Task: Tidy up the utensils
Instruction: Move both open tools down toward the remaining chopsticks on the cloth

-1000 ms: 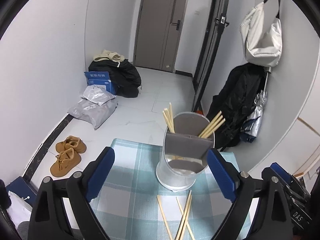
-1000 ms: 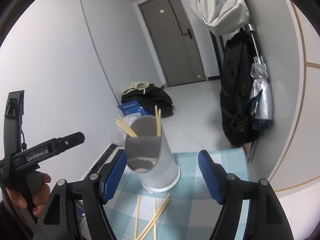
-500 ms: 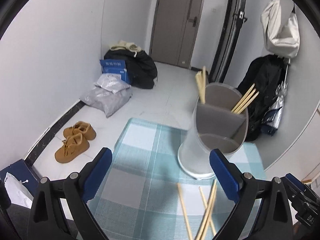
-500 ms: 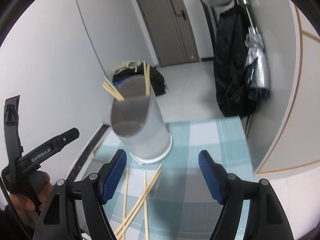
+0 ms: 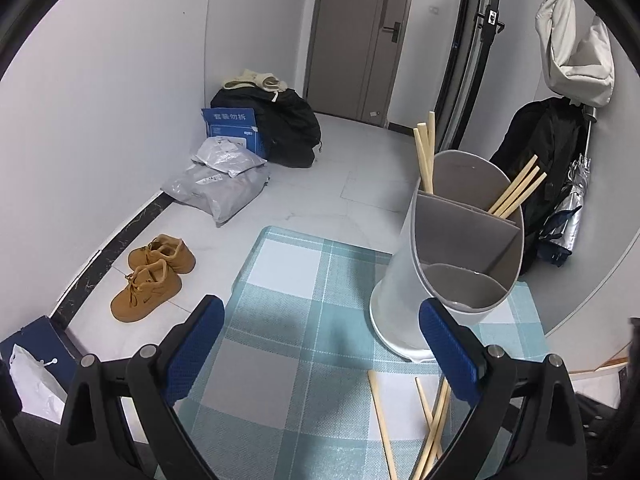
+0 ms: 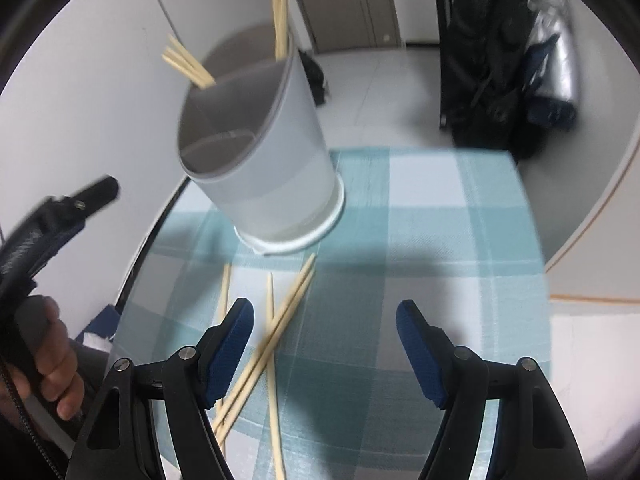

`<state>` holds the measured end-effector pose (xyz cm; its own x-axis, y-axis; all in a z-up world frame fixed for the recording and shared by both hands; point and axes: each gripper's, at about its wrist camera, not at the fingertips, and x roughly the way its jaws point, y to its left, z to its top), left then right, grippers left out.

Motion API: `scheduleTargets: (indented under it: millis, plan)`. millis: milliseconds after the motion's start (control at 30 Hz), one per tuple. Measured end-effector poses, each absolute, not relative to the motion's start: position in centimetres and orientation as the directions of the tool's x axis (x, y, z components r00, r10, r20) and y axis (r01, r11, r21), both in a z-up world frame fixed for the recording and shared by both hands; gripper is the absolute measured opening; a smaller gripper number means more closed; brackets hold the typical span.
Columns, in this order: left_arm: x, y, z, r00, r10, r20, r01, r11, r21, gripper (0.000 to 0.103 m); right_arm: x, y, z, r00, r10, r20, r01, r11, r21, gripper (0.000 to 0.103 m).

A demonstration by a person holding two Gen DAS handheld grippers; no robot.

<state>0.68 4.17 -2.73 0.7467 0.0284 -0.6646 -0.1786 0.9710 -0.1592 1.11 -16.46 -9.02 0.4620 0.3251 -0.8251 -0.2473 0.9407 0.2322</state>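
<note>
Above the loose pale wooden chopsticks on the checked surface, the empty right gripper, narrowing, risks scattering them.

white walls meet a pale tiled floor with a dark skirting strip. a grey-brown door closes the far end. a checked teal cloth covers the near surface. light is even, indoor.
</note>
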Motion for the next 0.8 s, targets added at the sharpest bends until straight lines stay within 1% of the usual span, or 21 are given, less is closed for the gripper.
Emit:
scheduleTargets:
  millis: [33, 67, 300, 333, 433, 500, 533, 600, 667, 800]
  plan:
    - [0.7, 4.3, -2.7, 0.746, 0.032, -0.665, -0.184, 0.970, -0.159, 0.096, 1.6, -16.4, -9.5, 0.439, 0.328, -0.836, -0.238, 0.940, 0.244, 0.059]
    - [0.8, 4.5, -2.7, 0.745, 0.028, -0.667, -0.186, 0.968, -0.167, 0.096, 2.2, -16.2, -10.0, 0.416, 0.329, -0.848, -0.228, 0.940, 0.253, 0.057]
    - [1.5, 6.2, -3.0, 0.723, 0.015, -0.691, -0.231, 0.948, -0.221, 0.096, 3.5, -14.4, -12.5, 0.348, 0.288, -0.892, -0.229, 0.949, 0.217, 0.045]
    - [1.4, 6.3, -2.9, 0.721, 0.025, -0.692, -0.240, 0.947, -0.216, 0.096, 3.5, -14.1, -12.7, 0.343, 0.285, -0.895, -0.234, 0.949, 0.213, 0.044]
    - [0.9, 6.2, -2.4, 0.737, 0.078, -0.671, -0.261, 0.949, -0.177, 0.096, 3.3, -13.3, -12.8, 0.353, 0.237, -0.905, -0.232, 0.959, 0.161, 0.036]
    - [0.4, 6.4, -1.9, 0.759, 0.113, -0.641, -0.279, 0.946, -0.164, 0.096, 3.0, -12.5, -12.7, 0.359, 0.219, -0.907, -0.246, 0.960, 0.135, 0.034]
    - [0.3, 6.4, -1.8, 0.764, 0.114, -0.635, -0.276, 0.947, -0.162, 0.096, 3.0, -12.1, -12.9, 0.360, 0.208, -0.909, -0.252, 0.960, 0.120, 0.029]
    - [0.4, 6.4, -1.9, 0.759, 0.110, -0.641, -0.273, 0.948, -0.161, 0.096, 2.8, -11.8, -12.9, 0.376, 0.192, -0.907, -0.248, 0.964, 0.101, 0.025]
    - [0.6, 6.6, -2.3, 0.750, 0.094, -0.655, -0.268, 0.948, -0.171, 0.096, 2.9, -12.0, -12.7, 0.378, 0.175, -0.909, -0.236, 0.968, 0.088, 0.015]
    - [0.9, 6.9, -2.6, 0.738, 0.074, -0.670, -0.260, 0.948, -0.181, 0.096, 2.6, -12.0, -12.9, 0.361, 0.165, -0.918, -0.237, 0.968, 0.081, 0.013]
